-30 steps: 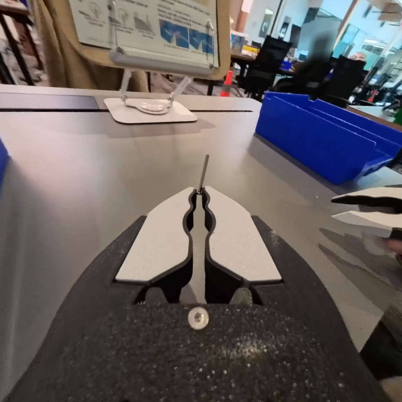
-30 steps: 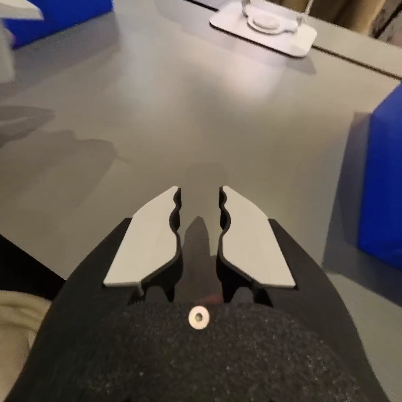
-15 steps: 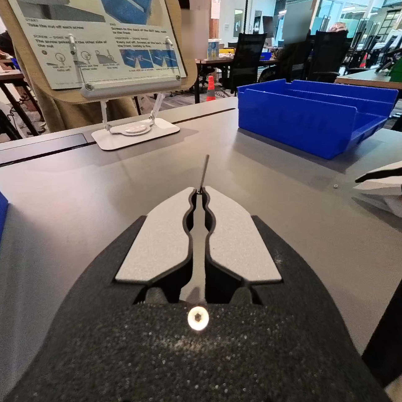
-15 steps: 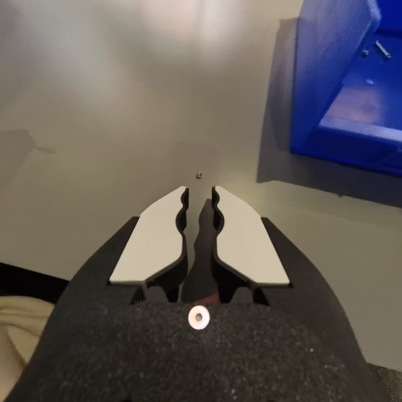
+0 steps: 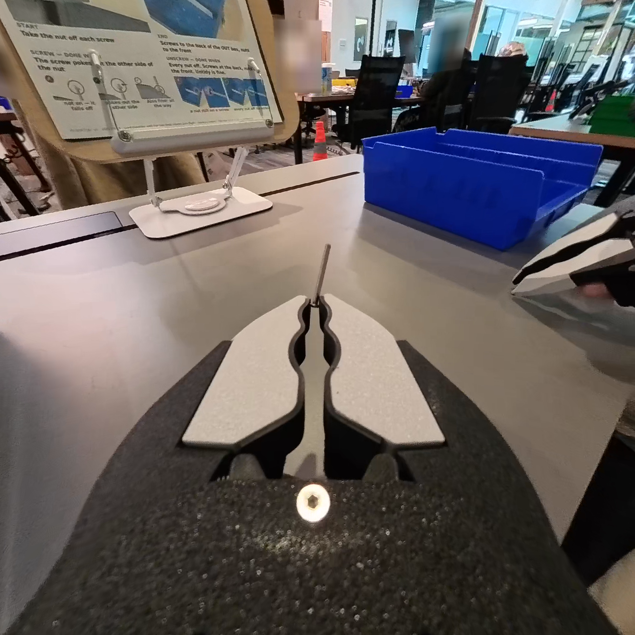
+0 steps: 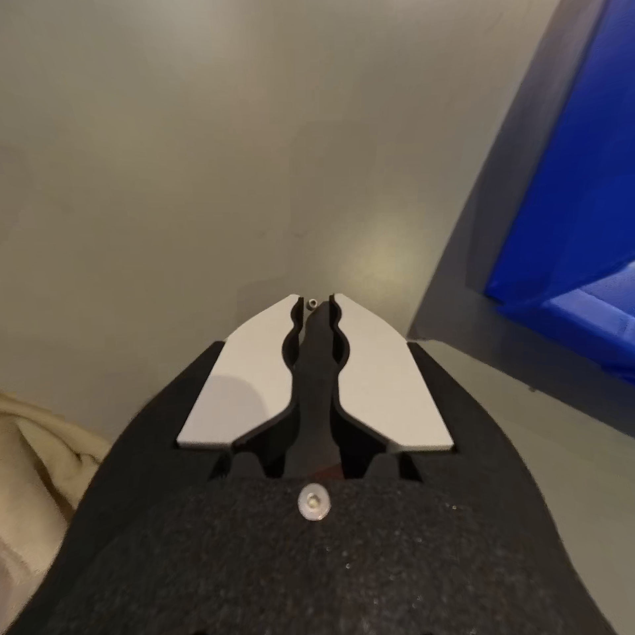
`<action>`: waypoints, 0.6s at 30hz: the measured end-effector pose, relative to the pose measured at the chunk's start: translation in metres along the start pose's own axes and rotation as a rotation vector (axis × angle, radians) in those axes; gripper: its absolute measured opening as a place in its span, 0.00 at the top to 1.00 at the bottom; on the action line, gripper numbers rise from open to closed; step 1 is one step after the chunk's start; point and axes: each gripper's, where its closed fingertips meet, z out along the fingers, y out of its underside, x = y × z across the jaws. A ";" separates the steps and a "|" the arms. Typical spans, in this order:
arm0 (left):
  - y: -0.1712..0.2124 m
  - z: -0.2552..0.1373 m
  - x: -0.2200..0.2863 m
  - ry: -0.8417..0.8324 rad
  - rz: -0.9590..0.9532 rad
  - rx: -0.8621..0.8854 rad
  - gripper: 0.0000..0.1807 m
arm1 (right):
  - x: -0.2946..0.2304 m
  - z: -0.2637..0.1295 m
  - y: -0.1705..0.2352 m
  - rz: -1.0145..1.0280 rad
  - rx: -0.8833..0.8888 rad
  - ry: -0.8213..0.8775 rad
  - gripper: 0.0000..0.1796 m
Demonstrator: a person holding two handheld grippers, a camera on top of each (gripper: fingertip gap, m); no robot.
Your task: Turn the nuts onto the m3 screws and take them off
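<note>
Left wrist view: left tongs [image 5: 315, 302] closed on thin silver metal screw [image 5: 323, 268], shaft sticking forward past the tips, above grey worktop [image 5: 103, 309]. Blue plastic bin [image 5: 481, 185] toward far right edge.
Right wrist view: right tongs [image 6: 316, 299] slightly open, holding nothing; tiny silver nut [image 6: 312, 303] on worktop between the tips, nearer the left one.

Left wrist view: low over grey surface [image 5: 137, 309], looking level along left tool [image 5: 315, 304] toward far edge, sign stand [image 5: 202, 206] and room beyond; blue bin [image 5: 464, 206] far right. Right wrist view: steep downward look, close to surface [image 6: 171, 171], along right tool [image 6: 316, 302]; bin [image 6: 567, 171] at right. Shared: surface, bin; right tool [image 5: 519, 285] shows at right edge of left view.
</note>
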 end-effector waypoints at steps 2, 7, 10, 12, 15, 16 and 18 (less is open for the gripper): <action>0.000 0.000 0.001 0.003 0.010 -0.003 0.98 | 0.000 0.001 0.002 0.000 -0.022 -0.010 0.92; 0.000 0.000 0.001 0.015 -0.011 0.000 0.98 | -0.002 0.000 0.005 0.013 -0.040 -0.032 0.93; 0.000 0.000 0.001 0.019 -0.018 0.002 0.98 | -0.002 0.000 0.005 0.018 -0.048 -0.047 0.93; 0.000 0.000 0.001 0.023 -0.015 -0.001 0.98 | -0.002 0.001 0.005 0.021 -0.058 -0.065 0.93; 0.001 0.000 0.002 0.025 -0.010 -0.005 0.98 | -0.001 0.002 0.004 0.028 -0.067 -0.092 0.92; 0.001 0.001 0.002 0.025 -0.009 -0.006 0.98 | -0.001 0.002 0.004 0.026 -0.074 -0.099 0.92; 0.001 0.000 0.002 0.027 -0.009 -0.005 0.98 | -0.001 0.002 0.004 0.018 -0.089 -0.103 0.93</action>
